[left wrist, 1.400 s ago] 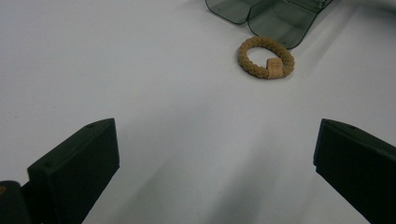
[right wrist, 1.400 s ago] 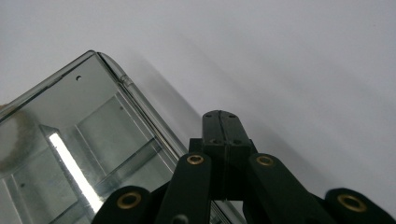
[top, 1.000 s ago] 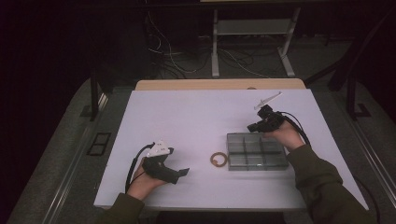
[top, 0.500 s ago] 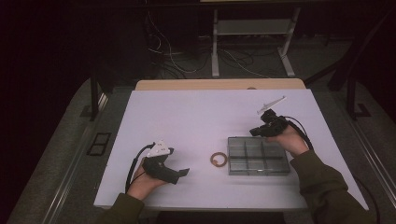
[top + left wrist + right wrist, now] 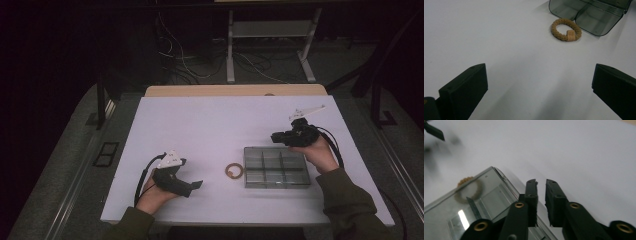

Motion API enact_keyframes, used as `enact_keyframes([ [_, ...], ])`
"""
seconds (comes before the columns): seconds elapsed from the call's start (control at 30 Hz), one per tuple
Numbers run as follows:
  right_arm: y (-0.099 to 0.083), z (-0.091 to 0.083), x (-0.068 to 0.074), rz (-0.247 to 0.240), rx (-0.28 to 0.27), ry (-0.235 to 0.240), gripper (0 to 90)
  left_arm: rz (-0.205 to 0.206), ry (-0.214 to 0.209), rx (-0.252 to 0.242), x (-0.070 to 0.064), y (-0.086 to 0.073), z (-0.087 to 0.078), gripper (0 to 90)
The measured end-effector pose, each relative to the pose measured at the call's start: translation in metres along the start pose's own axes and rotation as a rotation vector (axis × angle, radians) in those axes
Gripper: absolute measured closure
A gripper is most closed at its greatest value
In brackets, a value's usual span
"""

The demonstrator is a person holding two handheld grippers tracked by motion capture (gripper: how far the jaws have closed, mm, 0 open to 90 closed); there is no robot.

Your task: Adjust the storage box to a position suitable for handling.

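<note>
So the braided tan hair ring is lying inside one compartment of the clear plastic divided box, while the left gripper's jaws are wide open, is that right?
Not quite. The braided tan hair ring lies on the white table, just outside the clear plastic divided box, close to its corner; the left gripper view shows this. The left gripper does have its jaws wide open.

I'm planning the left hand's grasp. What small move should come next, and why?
Probably ease the left gripper forward toward the braided ring. Its fingers stand wide open with nothing between them, and the ring lies flat on the table ahead, beside the clear divided box.
</note>
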State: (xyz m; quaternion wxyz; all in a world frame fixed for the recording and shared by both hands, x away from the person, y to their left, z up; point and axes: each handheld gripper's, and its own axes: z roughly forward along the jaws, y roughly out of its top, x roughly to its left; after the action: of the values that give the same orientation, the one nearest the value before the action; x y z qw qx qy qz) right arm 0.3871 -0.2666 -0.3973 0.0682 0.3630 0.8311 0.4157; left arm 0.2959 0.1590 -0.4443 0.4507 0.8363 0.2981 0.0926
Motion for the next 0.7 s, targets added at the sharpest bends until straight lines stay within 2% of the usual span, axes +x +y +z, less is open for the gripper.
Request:
enact_keyframes([
  [0.13,-0.005,-0.006,0.002,-0.010,-0.022,-0.007,61.5,0.001,0.001,0.002,0.000,0.000,0.000,0.0],
  [0.3,-0.007,-0.011,0.003,-0.010,-0.051,-0.012,51.0,0.003,0.002,0.002,0.000,0.000,0.000,0.0],
  [0.5,-0.009,-0.017,0.007,-0.026,-0.078,-0.016,44.2,0.002,0.002,0.001,-0.001,0.000,-0.001,0.0],
  [0.7,-0.013,-0.026,0.008,-0.023,-0.106,-0.021,41.6,0.002,0.001,0.000,-0.001,0.000,-0.001,0.0],
])
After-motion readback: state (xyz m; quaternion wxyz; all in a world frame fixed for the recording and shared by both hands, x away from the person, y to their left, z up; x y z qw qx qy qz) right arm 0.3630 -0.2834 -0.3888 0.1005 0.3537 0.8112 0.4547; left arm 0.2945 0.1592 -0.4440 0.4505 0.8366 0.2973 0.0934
